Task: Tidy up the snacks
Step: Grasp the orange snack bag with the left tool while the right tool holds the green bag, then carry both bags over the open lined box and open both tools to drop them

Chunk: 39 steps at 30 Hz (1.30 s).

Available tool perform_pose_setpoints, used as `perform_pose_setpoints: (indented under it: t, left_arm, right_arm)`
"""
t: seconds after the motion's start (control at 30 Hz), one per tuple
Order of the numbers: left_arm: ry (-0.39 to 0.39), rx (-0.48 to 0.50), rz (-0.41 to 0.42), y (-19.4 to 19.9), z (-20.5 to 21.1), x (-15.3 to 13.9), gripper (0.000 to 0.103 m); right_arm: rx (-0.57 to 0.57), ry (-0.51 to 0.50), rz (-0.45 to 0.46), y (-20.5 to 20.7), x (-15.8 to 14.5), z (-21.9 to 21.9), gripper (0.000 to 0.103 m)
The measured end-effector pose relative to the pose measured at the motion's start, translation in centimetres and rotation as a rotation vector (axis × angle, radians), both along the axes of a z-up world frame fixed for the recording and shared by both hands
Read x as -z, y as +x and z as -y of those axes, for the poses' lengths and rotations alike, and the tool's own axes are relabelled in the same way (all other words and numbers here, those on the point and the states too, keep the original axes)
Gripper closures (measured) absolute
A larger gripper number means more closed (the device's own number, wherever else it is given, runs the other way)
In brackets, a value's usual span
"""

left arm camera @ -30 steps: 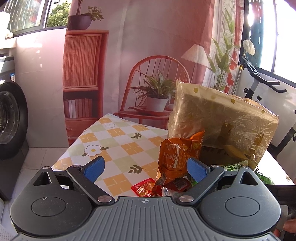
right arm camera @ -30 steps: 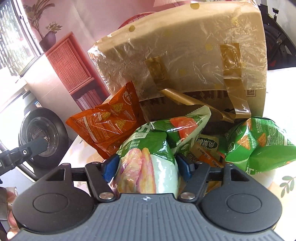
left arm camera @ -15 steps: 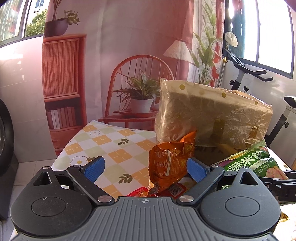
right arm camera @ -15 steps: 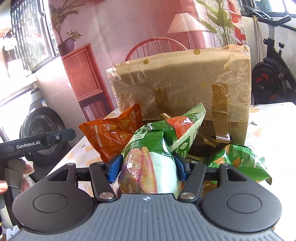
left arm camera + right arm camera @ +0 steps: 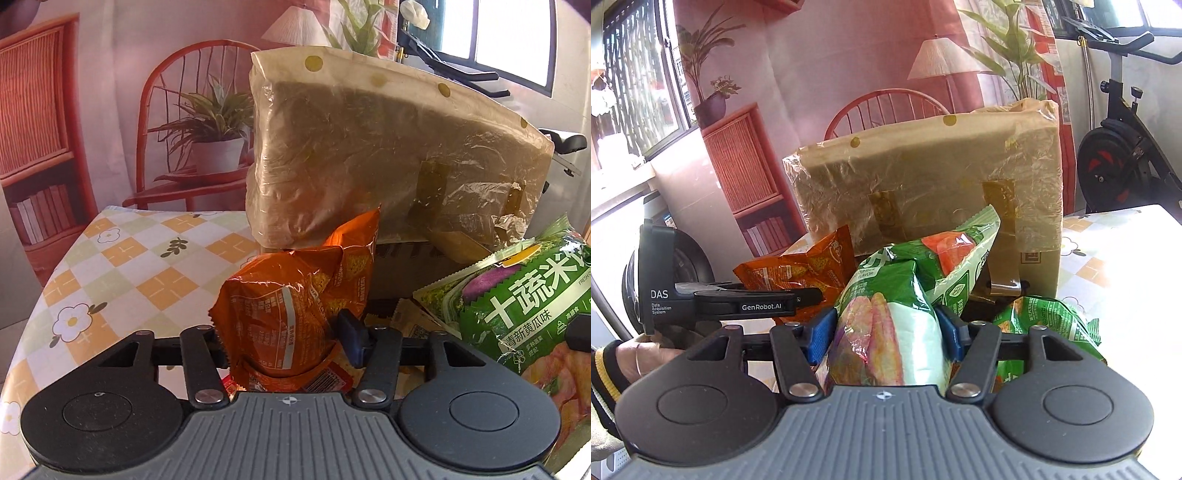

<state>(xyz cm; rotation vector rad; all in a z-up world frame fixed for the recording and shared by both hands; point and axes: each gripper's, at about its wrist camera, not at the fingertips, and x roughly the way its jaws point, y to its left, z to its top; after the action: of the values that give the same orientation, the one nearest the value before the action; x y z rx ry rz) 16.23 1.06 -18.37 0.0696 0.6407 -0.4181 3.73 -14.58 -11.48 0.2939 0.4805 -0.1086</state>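
An orange snack bag (image 5: 291, 295) stands on the checked tablecloth in front of a plastic-wrapped cardboard box (image 5: 369, 155). My left gripper (image 5: 284, 339) is closing on it, and the bag sits crumpled between the pads. Its left pad is hidden behind the bag's edge. A green snack bag (image 5: 897, 295) is held off the table, with my right gripper (image 5: 886, 332) shut on its middle. That green bag (image 5: 524, 306) also shows at the right of the left wrist view. In the right wrist view the left gripper (image 5: 812, 293) reaches the orange bag (image 5: 801, 269) from the left.
A second green bag (image 5: 1045, 317) and a small red packet (image 5: 325, 380) lie on the table (image 5: 129, 266) near the box (image 5: 923, 192). A person's hand (image 5: 646, 354) holds the left gripper. An exercise bike (image 5: 1126, 147) stands at the right, beyond the table.
My left gripper moved forward and down to the orange bag, and its wide jaws narrowed onto it. The right gripper rose a little with the green bag still in it.
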Motion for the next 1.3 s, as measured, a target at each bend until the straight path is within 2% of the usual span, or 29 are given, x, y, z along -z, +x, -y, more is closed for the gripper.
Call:
perform_pose_setpoints:
  t: [0.07,0.13,0.2,0.3,0.5,0.77,0.97,1.1,1.3]
  left_arm:
    - [-0.024,-0.005,-0.002,-0.3,-0.3,-0.1,0.055]
    - [-0.011,-0.015,0.021,-1.0,-0.5,-0.4,0.06]
    - [-0.007,-0.03,0.049,-1.8,-0.9,-1.1,0.06]
    - [-0.042,-0.03,0.083,-2.9,-2.0,-2.8,0.06]
    - [-0.061,-0.026,0.197,-5.1,-2.7,-7.4,0.06]
    - [-0.139,-0.021,0.301,-6.8,-1.9,-12.1,0.06]
    - [-0.18,-0.002,0.32,-6.2,-0.4,-14.4,0.06]
    - [-0.175,0.011,0.333,-5.1,0.9,-15.7,0.06]
    - [-0.15,0.016,0.335,-1.7,4.1,-17.2,0.06]
  right_arm:
    - [0.002,-0.002,0.004,-0.2,-0.1,0.1,0.043]
    - [0.003,-0.008,0.013,-0.4,-0.3,0.0,0.043]
    - [0.003,-0.011,0.019,-0.5,-0.5,0.0,0.043]
    - [-0.003,0.005,0.05,-0.8,-0.8,0.0,0.043]
    - [-0.01,0.003,0.119,-1.3,-2.4,-0.2,0.044]
    - [-0.021,0.016,0.267,-2.5,-6.4,0.3,0.044]
    - [-0.006,-0.001,0.362,-1.9,-10.4,2.3,0.044]
    - [-0.002,-0.077,0.403,-0.1,-12.7,3.6,0.045]
    - [0.015,-0.23,0.388,4.3,-14.3,5.5,0.046]
